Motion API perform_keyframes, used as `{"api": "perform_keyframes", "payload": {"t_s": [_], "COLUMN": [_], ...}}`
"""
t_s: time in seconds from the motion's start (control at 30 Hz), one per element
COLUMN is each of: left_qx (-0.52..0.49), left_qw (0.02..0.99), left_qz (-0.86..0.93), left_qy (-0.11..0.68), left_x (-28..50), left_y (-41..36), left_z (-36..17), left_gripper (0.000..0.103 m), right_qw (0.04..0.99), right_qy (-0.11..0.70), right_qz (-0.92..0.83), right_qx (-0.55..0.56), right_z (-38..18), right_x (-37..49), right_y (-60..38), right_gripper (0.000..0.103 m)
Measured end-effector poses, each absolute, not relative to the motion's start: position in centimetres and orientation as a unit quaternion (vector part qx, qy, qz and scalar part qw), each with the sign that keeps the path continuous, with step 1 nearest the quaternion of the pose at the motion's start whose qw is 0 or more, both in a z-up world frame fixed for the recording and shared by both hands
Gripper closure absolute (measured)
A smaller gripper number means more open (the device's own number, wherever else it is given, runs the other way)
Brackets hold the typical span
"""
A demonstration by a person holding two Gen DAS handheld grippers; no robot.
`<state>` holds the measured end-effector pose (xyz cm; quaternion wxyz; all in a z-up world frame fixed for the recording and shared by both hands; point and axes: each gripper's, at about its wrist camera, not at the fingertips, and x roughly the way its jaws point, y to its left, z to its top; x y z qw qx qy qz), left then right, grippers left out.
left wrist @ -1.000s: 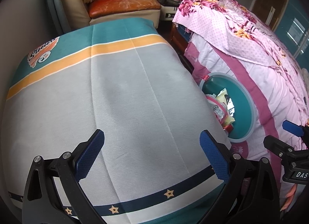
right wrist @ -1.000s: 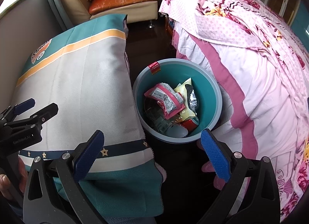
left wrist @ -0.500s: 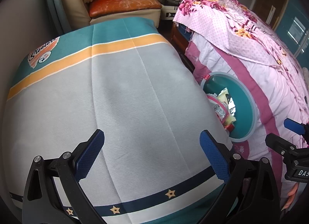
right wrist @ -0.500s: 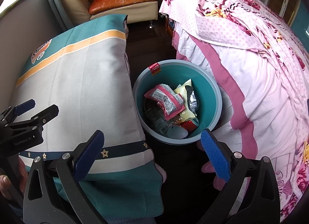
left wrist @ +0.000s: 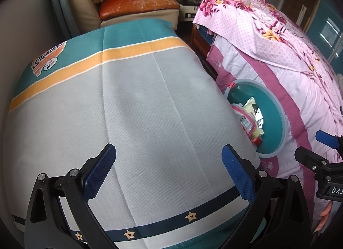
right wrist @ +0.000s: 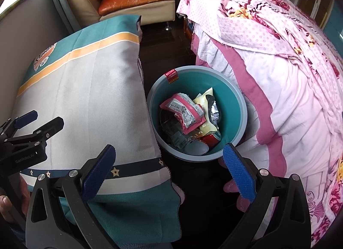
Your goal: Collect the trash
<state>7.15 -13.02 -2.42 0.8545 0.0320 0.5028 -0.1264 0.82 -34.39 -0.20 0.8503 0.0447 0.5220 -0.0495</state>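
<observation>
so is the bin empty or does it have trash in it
Has trash: the bin stands upright, with wrappers piled over its bottom.

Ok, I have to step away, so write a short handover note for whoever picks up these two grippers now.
Left gripper: open, empty, over the covered table.
Right gripper: open, empty, above the bin, which stands on the floor between the table and the bed.
Done: wrappers and other trash lie in the bin.
Left: no loose trash shows on the table or bed in either view; check the parts these views miss.
</observation>
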Motion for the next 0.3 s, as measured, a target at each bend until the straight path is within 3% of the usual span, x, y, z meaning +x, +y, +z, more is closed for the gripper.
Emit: {"api": "perform_keyframes", "payload": {"t_s": [0.3], "left_qx": [0.029], "left_qw": [0.851], "left_qz": [-0.122], "left_qy": [0.51], "left_x": [7.01], "left_y": [-13.01], "left_z": [-2.55], "left_gripper": [0.004], "right_qw": [0.85], "right_qy": [0.522], "right_qz": [-0.05], "right_qx": [0.047], "right_z": [-0.52], "right_x": [0.94], "right_y": [-34.8], "right_gripper": [0.007]}}
